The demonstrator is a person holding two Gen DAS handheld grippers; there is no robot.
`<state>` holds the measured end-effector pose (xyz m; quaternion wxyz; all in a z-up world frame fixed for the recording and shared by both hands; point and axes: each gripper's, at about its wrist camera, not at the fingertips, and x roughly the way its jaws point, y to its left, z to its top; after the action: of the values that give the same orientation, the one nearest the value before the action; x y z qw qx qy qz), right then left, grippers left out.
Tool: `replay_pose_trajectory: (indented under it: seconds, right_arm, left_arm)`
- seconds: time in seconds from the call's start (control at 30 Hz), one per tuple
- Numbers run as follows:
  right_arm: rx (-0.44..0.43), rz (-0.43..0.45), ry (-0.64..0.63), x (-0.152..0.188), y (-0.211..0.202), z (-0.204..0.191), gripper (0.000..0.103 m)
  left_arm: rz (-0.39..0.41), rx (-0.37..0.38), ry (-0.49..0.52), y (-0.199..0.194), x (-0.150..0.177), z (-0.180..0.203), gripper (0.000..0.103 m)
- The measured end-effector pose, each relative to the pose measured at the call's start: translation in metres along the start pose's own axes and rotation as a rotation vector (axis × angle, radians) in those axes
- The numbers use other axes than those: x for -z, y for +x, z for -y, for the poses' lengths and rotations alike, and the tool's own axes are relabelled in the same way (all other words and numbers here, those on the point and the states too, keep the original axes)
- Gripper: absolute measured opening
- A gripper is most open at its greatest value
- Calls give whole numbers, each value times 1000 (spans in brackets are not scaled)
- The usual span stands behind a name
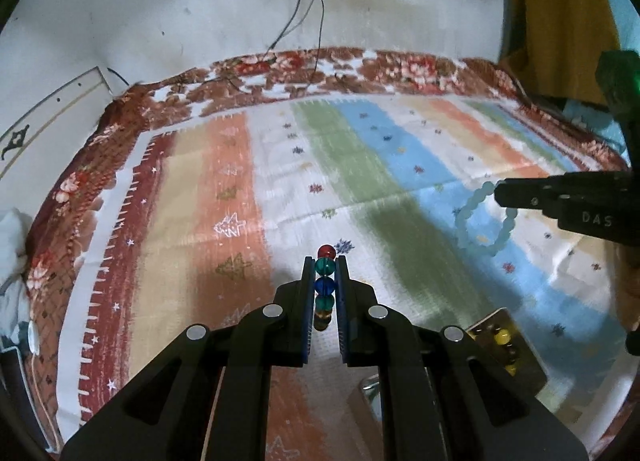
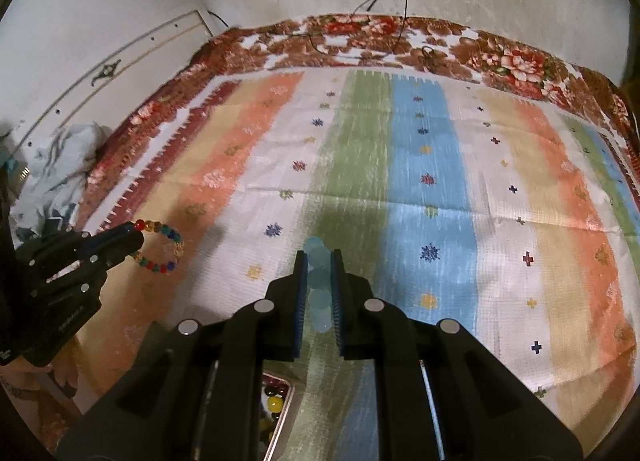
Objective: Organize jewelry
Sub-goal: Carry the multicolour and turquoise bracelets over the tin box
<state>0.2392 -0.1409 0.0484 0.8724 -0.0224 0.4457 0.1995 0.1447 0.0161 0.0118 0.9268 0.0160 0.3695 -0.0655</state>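
My left gripper (image 1: 325,265) is shut on a multicoloured bead bracelet (image 1: 325,285) and holds it above the striped cloth; the right wrist view shows the same bracelet (image 2: 162,247) hanging as a ring from the left gripper (image 2: 134,239). My right gripper (image 2: 319,261) is shut on a pale blue bead bracelet (image 2: 319,285); in the left wrist view this bracelet (image 1: 486,221) hangs as a loop from the right gripper (image 1: 500,195). A jewelry tray (image 1: 506,341) with yellow and dark beads lies below both grippers, also seen in the right wrist view (image 2: 276,409).
A striped cloth (image 2: 400,181) covers a bed with a floral blanket border (image 2: 360,37). A white wall (image 1: 180,1) with hanging cables (image 1: 316,13) stands behind. Crumpled white cloth (image 2: 60,165) lies at the left edge.
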Motion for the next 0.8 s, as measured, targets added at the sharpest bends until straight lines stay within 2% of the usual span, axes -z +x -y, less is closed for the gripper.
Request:
replay_pose_trajectory:
  seconds: [0.4, 0.63, 0.8]
  right_arm:
    - [-61, 41, -1, 17, -29, -4, 13]
    - [-96, 50, -30, 32, -40, -17, 13]
    - [-114, 67, -42, 42, -50, -24, 13]
  left_arm:
    - [42, -1, -7, -29, 11, 10, 9]
    - [76, 67, -17, -46, 17, 17, 9]
    - [72, 69, -5, -48, 24, 26, 9]
